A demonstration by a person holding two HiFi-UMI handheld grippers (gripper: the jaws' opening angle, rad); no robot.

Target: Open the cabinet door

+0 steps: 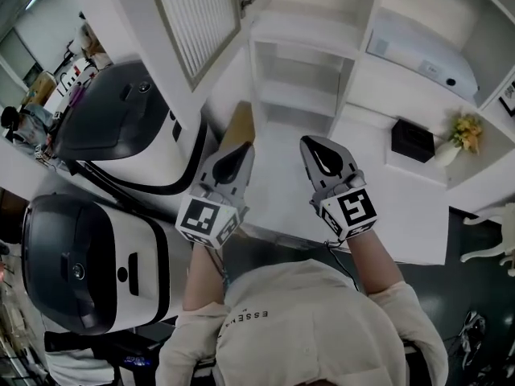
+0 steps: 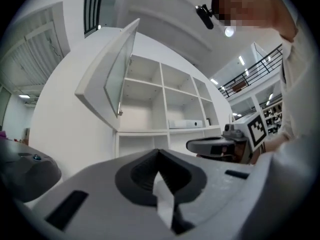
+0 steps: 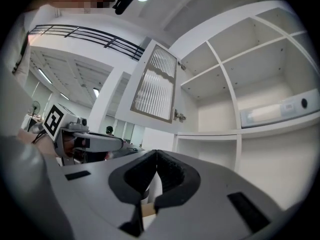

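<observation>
The cabinet door (image 1: 197, 22) hangs wide open, and with the left claw (image 1: 239, 153) and right claw (image 1: 315, 145) both closed empty below it, a careless lift could knock its edge.

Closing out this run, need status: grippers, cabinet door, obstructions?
Left gripper shut, empty; right gripper shut, empty. Cabinet door swung open, shelves exposed. Nothing blocking the door in view.

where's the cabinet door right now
In the head view the cabinet door stands swung open at upper left, hinged to the white shelf unit, above the left gripper.
</observation>
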